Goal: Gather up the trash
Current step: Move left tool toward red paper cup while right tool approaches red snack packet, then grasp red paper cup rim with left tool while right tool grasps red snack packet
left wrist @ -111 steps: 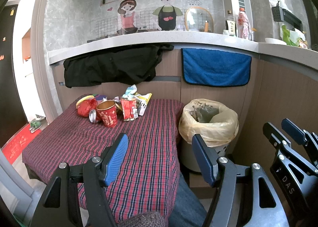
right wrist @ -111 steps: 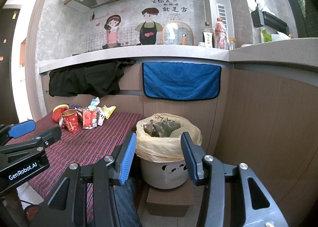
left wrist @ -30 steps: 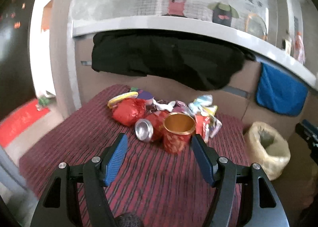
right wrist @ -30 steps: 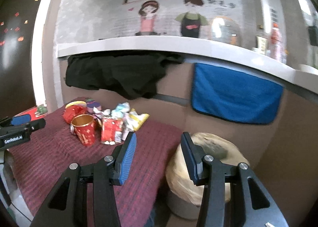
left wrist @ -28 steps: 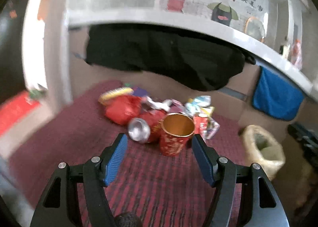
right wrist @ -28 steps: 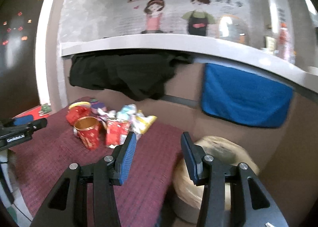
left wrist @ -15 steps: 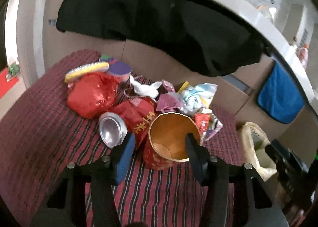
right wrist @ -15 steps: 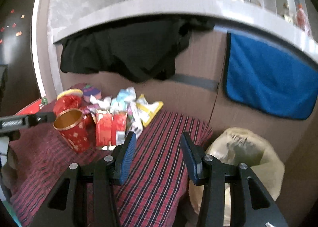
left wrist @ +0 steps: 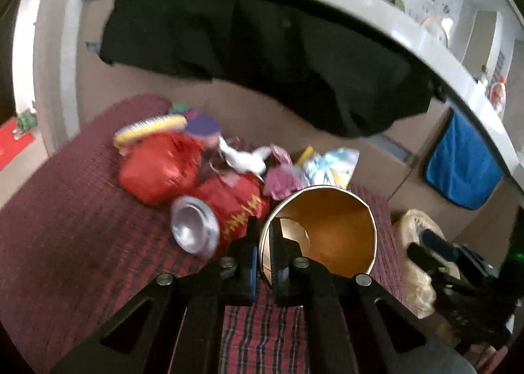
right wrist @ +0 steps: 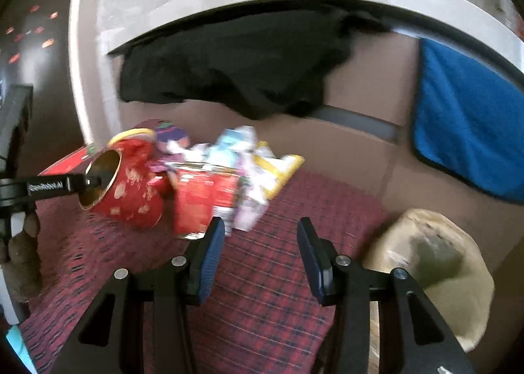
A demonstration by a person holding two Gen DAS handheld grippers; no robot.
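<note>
A red paper cup (left wrist: pixel 327 229) with a gold inside stands tilted on the plaid tablecloth (left wrist: pixel 82 243) among the trash. My left gripper (left wrist: pixel 265 243) has its jaws closing tight on the cup's near rim, one finger inside and one outside. From the right wrist view the cup (right wrist: pixel 131 190) leans toward the left gripper (right wrist: pixel 93 181). My right gripper (right wrist: pixel 260 243) is open over the cloth, with nothing between its fingers. A red carton (right wrist: pixel 203 200) lies just beyond its left finger.
A crushed red can (left wrist: pixel 209 226), a red foil bag (left wrist: pixel 160 170) and several wrappers (left wrist: pixel 330 161) lie behind the cup. A bin lined with a yellowish bag (right wrist: pixel 435 262) stands right of the table. A black garment (right wrist: pixel 235 62) and a blue towel (right wrist: pixel 468 131) hang from the counter.
My left gripper went forward and down to the cup and shut on its rim; the cup now tilts. My right gripper moved closer to the trash pile, still open.
</note>
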